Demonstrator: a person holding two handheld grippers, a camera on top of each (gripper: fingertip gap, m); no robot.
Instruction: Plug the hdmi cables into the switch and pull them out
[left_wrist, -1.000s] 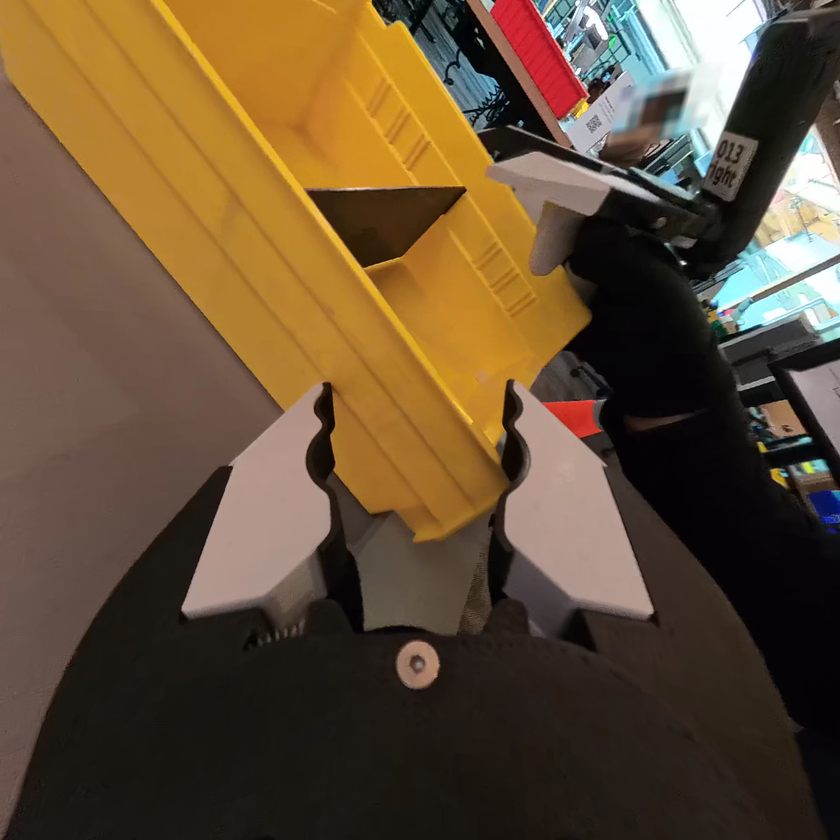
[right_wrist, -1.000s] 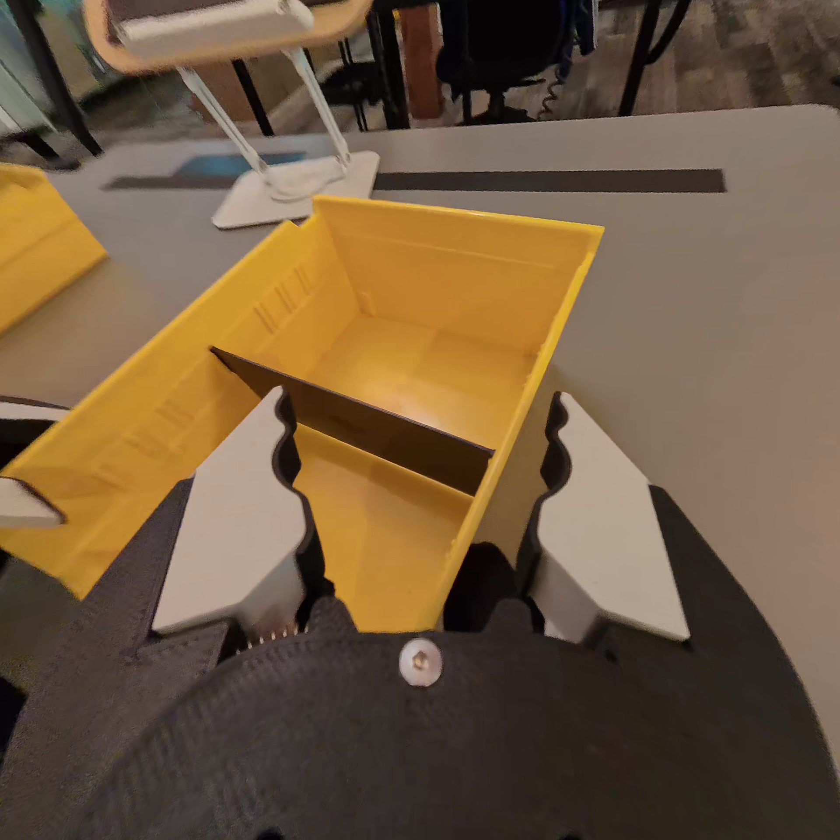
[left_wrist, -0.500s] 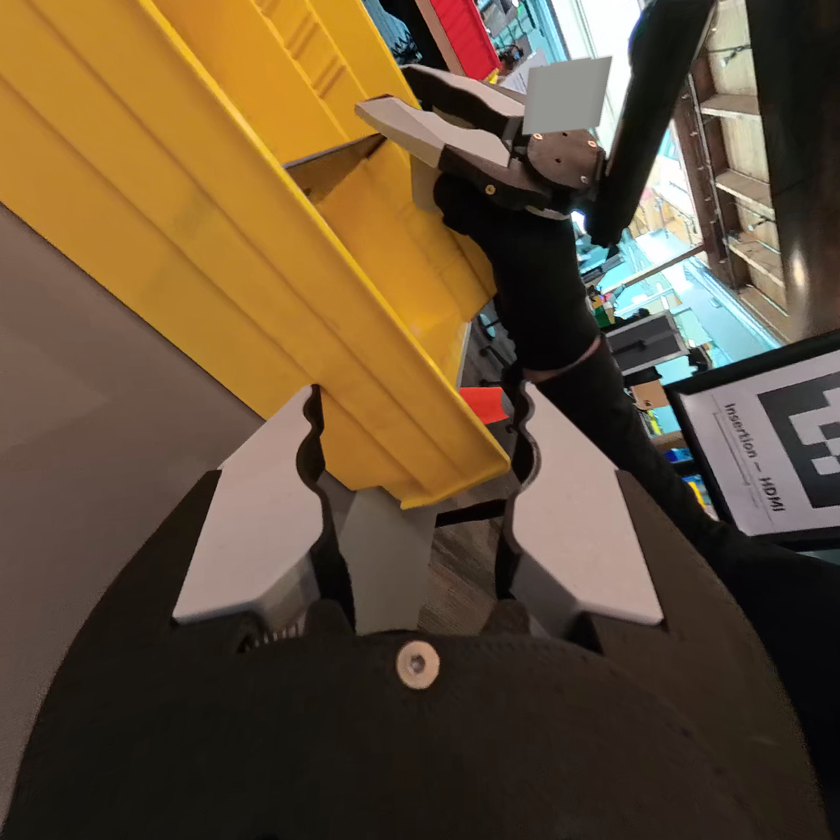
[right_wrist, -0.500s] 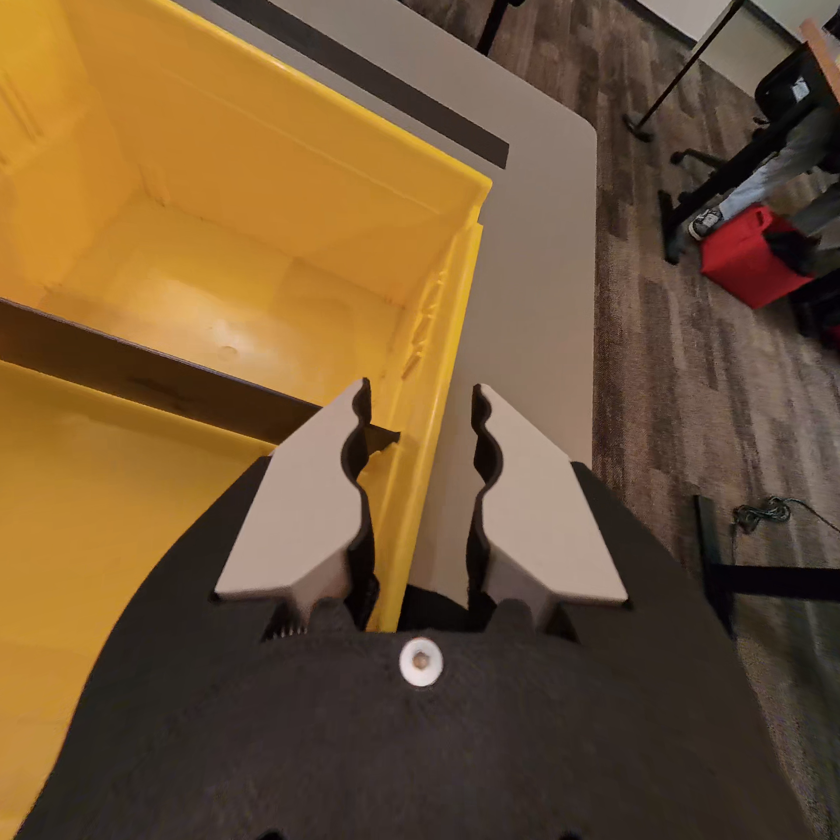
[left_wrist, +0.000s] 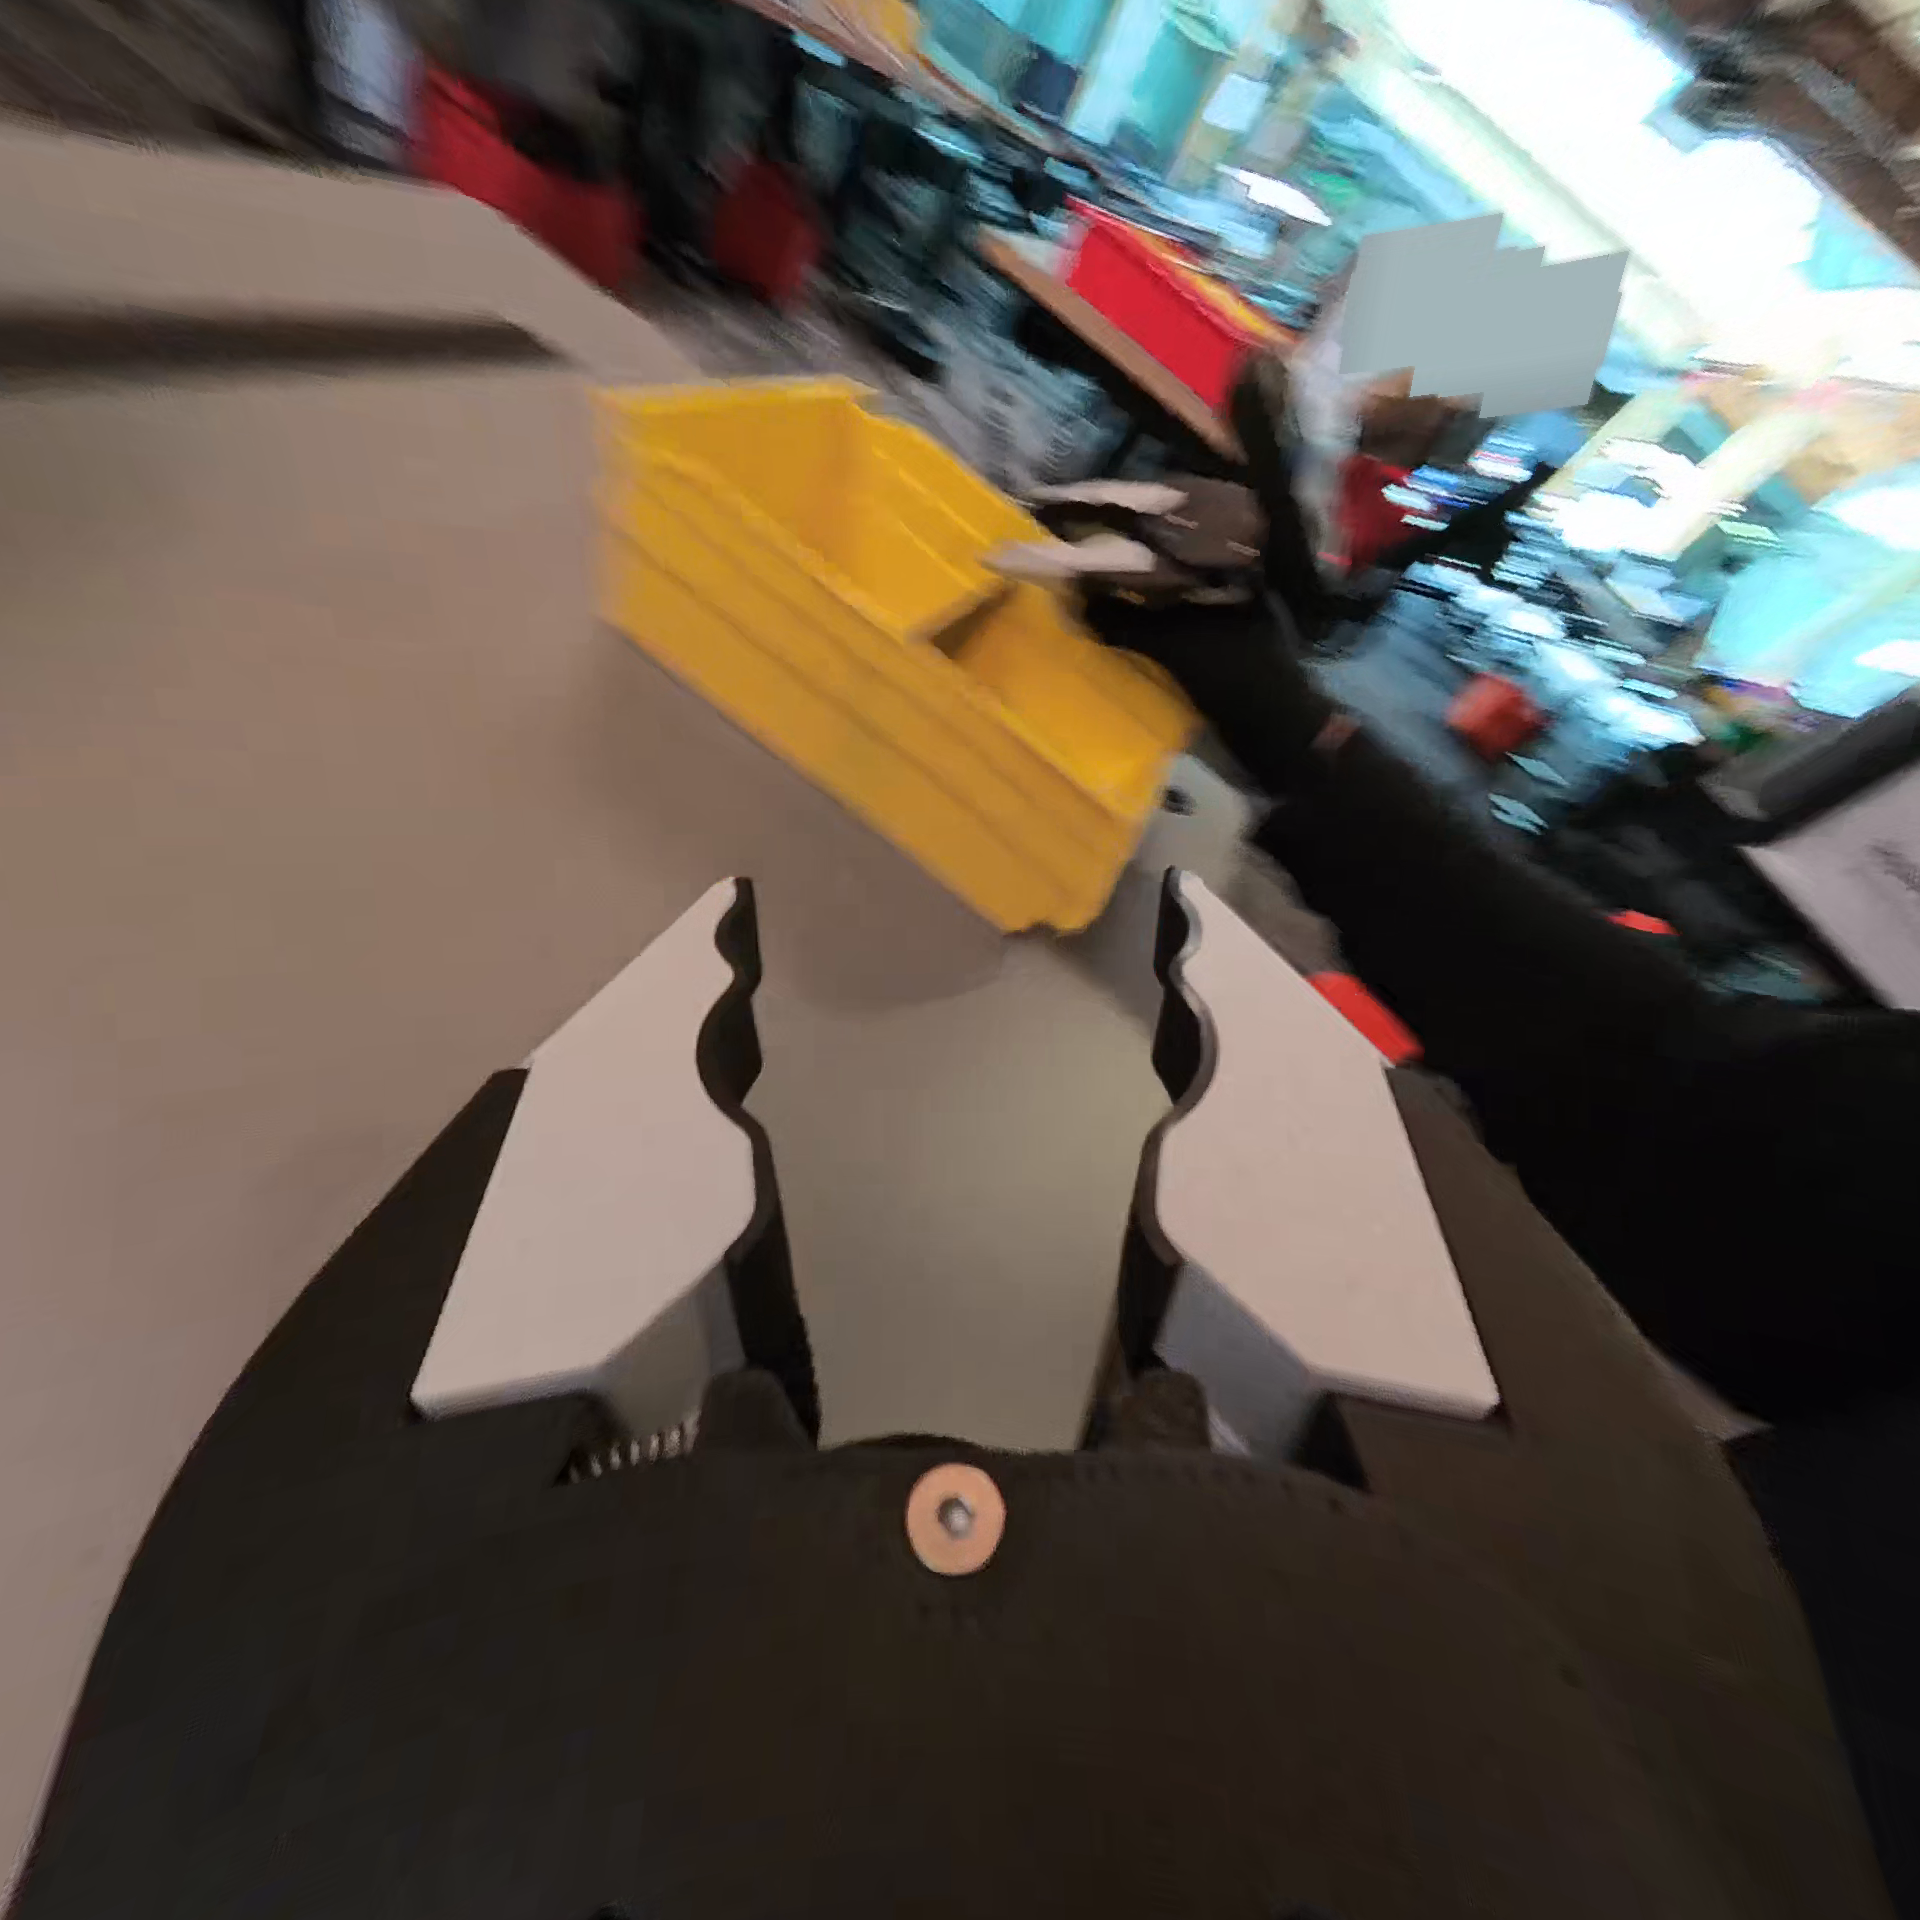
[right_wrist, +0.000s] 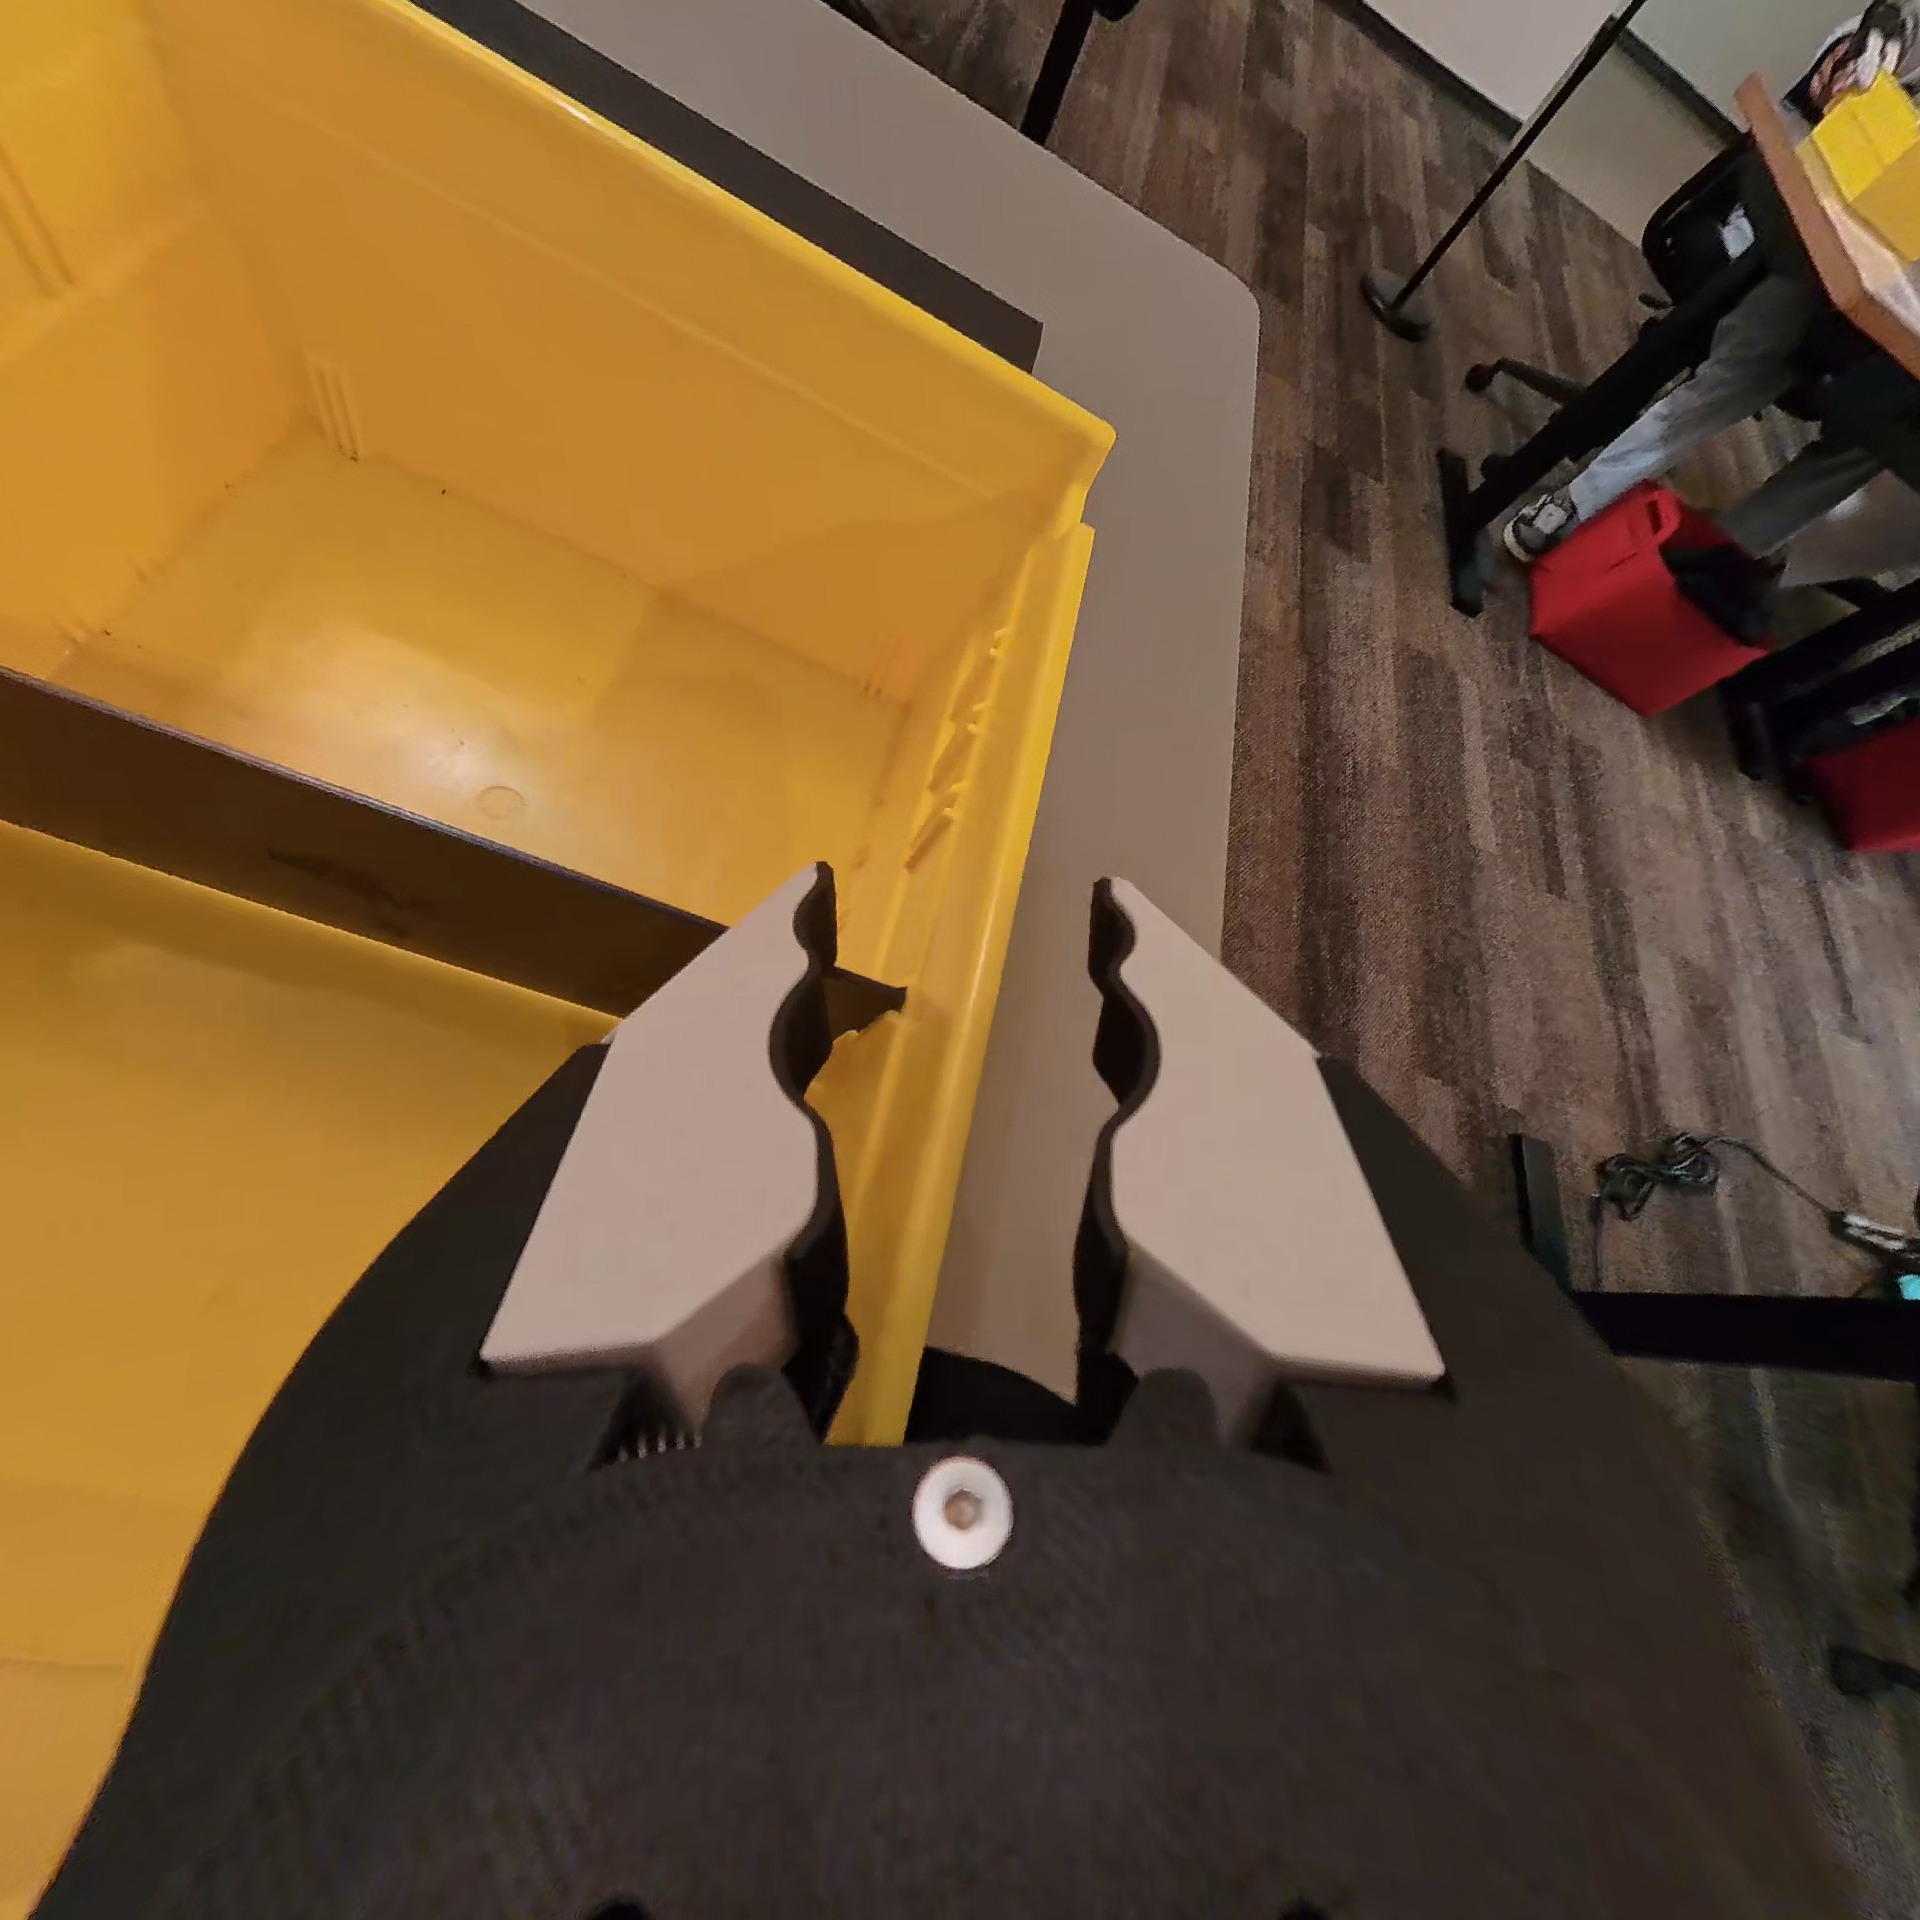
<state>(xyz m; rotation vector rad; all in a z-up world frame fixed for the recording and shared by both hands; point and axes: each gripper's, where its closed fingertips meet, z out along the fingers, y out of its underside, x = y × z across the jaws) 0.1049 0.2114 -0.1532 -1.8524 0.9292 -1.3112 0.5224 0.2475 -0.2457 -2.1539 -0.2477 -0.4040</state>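
No HDMI cable or switch shows in either view. A yellow bin (right_wrist: 520, 520) with a black divider (right_wrist: 312, 831) sits near the right corner of the grey table (right_wrist: 1143, 364). My right gripper (right_wrist: 964, 876) straddles the bin's right wall, one finger inside and one outside, narrowed on it. In the blurred left wrist view the bin (left_wrist: 883, 665) is farther off and tilted, with my right gripper (left_wrist: 1081, 530) on its far wall. My left gripper (left_wrist: 956, 883) is open and empty over the bare table (left_wrist: 260, 727), short of the bin.
The table's right edge drops to patterned carpet. Red boxes (right_wrist: 1631, 603) and black desk legs stand on the floor to the right, with a person's leg beside them. A black sleeve (left_wrist: 1558, 1091) reaches to my right gripper. A white sign board (left_wrist: 1849, 883) is at the right. The gap from one gripper's tips to the other's is roughly 45 cm.
My left gripper has let go of the bin's near corner and pulled back fast, so the bin now looks small. My right gripper narrowed on the right wall and stays there.
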